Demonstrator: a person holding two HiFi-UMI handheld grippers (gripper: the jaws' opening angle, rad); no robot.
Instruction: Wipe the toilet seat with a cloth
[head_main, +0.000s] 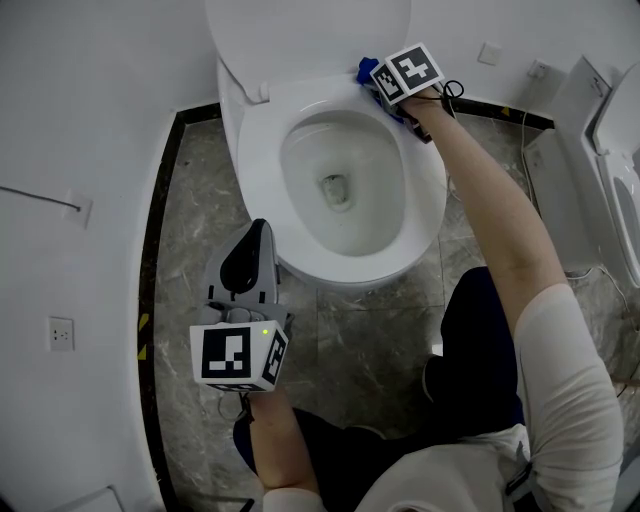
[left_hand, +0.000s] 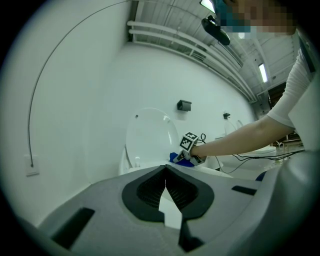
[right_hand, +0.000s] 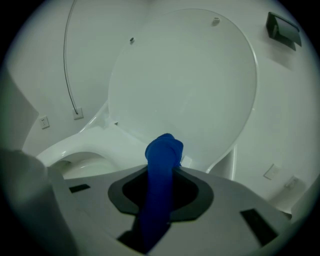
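Head view: blue cloth (head_main: 368, 70) at back rim of toilet seat (head_main: 432, 190), under right gripper (head_main: 388, 97); left gripper (head_main: 252, 262) well apart, over marble floor (head_main: 190, 230).

Left gripper view: jaws pressed together, nothing between.

Right gripper view: jaws clamped on blue cloth, just above seat, before raised lid (right_hand: 190, 85).

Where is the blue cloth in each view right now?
Head view: top centre, blue cloth on the toilet seat rear.
Left gripper view: small blue patch, centre.
Right gripper view: bottom centre, clamped between the fingers.
Shared landmark: the raised toilet lid.
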